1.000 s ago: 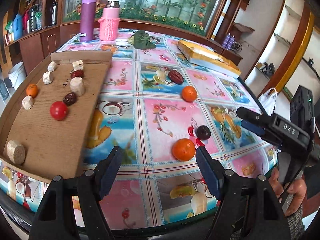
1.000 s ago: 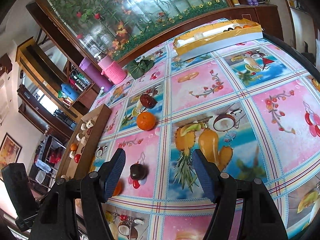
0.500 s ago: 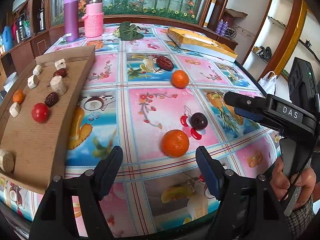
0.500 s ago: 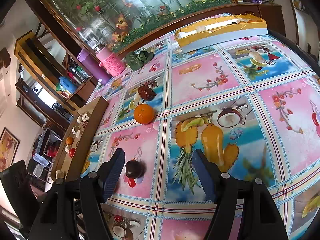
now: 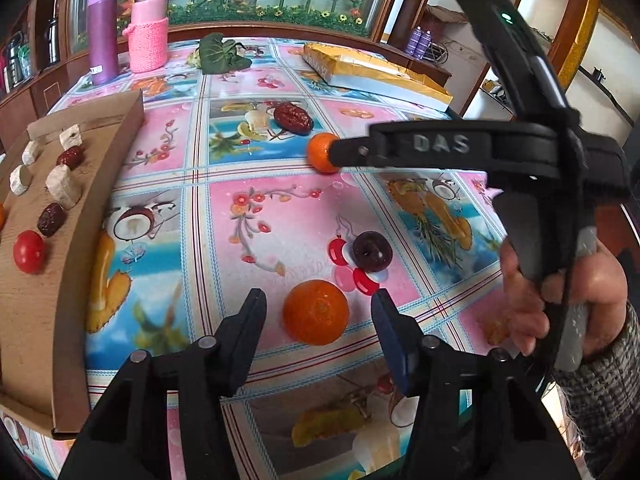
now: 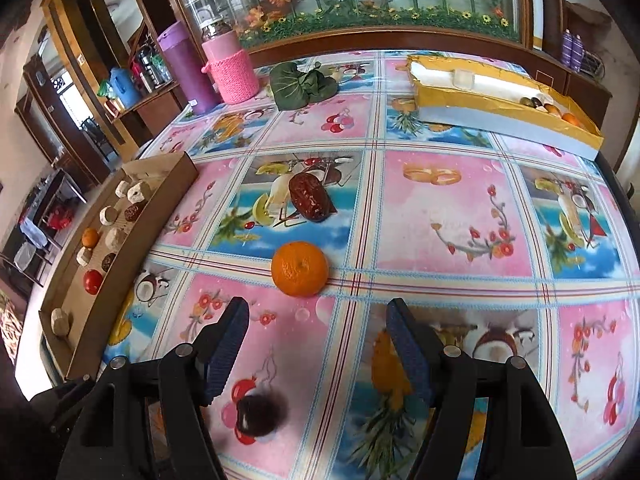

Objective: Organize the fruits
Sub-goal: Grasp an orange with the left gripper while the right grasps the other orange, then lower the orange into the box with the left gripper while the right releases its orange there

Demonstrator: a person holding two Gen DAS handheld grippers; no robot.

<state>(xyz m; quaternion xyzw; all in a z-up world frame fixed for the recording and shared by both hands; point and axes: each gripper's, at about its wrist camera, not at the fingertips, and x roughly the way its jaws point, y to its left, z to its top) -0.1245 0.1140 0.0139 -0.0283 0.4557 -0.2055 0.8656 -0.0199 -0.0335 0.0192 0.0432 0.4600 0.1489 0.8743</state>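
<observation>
My left gripper [image 5: 318, 304] is open with its jaws on either side of a near orange [image 5: 316, 312] on the fruit-print tablecloth. A dark plum [image 5: 372, 251] lies just beyond it. My right gripper [image 6: 316, 316] is open, just short of a second orange [image 6: 300, 268]; a large red date [image 6: 310, 197] lies beyond that. The plum [image 6: 258, 414] also shows low between the right gripper's fingers. In the left wrist view the right gripper's finger tip [image 5: 340, 148] covers part of the second orange [image 5: 320, 152].
A cardboard tray [image 5: 60, 280] on the left holds a tomato [image 5: 29, 251], dates and pale pieces. A yellow box [image 6: 500, 100] with fruit sits at the far right. A purple flask [image 5: 103, 30], pink-sleeved jar [image 5: 149, 32] and green leaf [image 5: 220, 54] stand at the back.
Both grippers have moved forward over the table. The left one has closed in around the near orange. The right one has swung from the plum up to the second orange.
</observation>
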